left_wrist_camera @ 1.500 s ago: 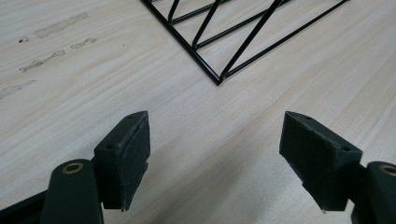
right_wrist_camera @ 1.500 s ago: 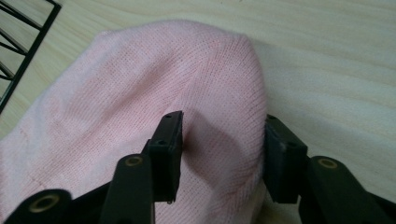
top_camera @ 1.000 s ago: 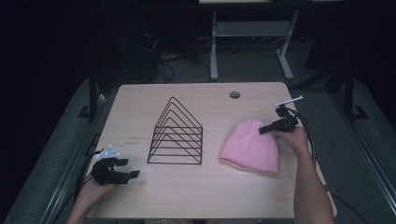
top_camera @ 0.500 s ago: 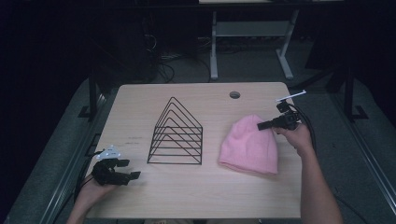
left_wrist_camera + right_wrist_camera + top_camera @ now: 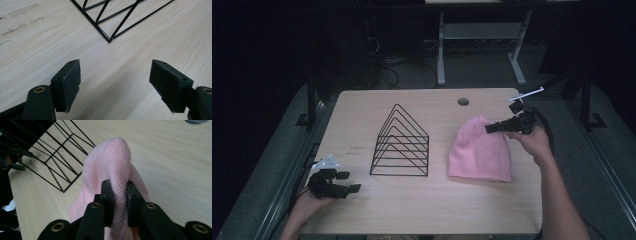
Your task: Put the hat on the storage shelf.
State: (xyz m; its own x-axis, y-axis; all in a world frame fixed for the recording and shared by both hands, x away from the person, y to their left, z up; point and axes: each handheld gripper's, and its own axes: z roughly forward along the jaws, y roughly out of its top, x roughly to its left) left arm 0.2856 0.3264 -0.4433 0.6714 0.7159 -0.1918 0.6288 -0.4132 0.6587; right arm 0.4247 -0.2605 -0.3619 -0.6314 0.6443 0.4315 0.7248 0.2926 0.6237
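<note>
Right gripper view: our jaws have pinched a fold of the pink hat and begun to lift it.

Nearest us, the right gripper [image 5: 117,202] is clamped on a ridge of the pink hat [image 5: 110,167], whose soft ribbed knit bunches between the pads. A second ago that edge lay flat; now it peaks, so we judge the pick-up under way. On the table [image 5: 362,110], the hat's body lies right of the wire rack [image 5: 401,142]. Our left gripper [image 5: 347,182] rests open, holding nothing, near the front left corner.
</note>
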